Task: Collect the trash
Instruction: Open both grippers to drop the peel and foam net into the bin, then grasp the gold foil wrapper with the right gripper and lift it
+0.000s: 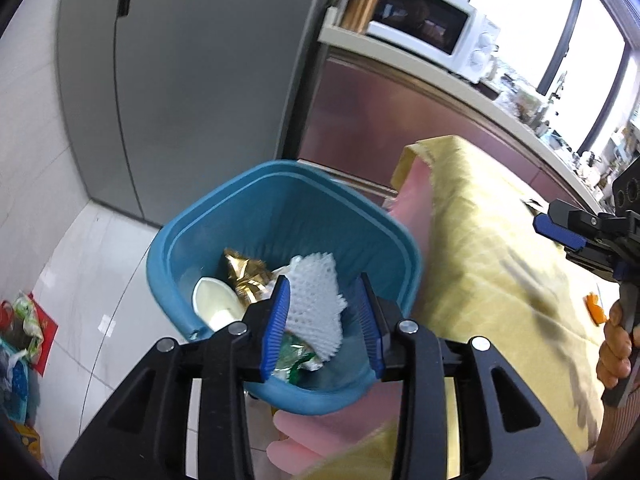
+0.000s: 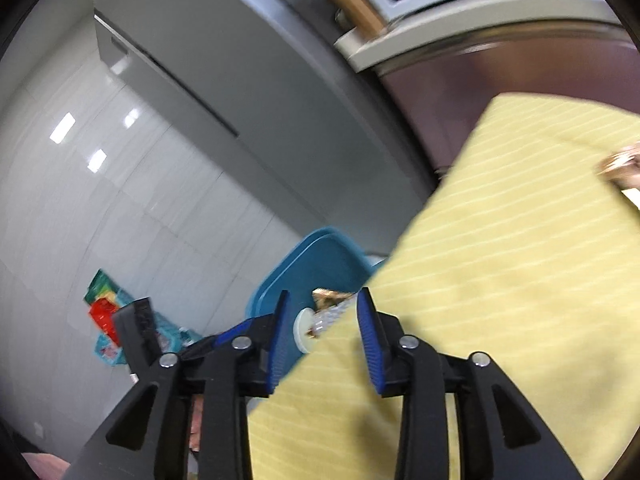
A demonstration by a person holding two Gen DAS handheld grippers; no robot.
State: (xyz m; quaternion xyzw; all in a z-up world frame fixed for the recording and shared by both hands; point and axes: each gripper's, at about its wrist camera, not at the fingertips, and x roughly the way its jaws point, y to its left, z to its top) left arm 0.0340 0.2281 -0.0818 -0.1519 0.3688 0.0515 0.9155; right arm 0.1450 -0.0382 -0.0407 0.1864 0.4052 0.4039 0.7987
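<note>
Since the left tool (image 1: 322, 322) hangs right over the blue bin (image 1: 192, 240), jaws apart and gripping nothing, the white foam net (image 1: 316, 300) sits loose among the wrappers inside. It looks featherlight and squashy, so any edge would do. Further right, the right tool (image 2: 322, 334), also apart and empty, tilts over the yellow-clothed table (image 2: 500, 240).

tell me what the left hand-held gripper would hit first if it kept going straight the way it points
Most likely the white foam net on top of the trash in the blue bin. The left hand-held gripper points down into the bin with jaws open and nothing between them; depth is hard to judge.
</note>
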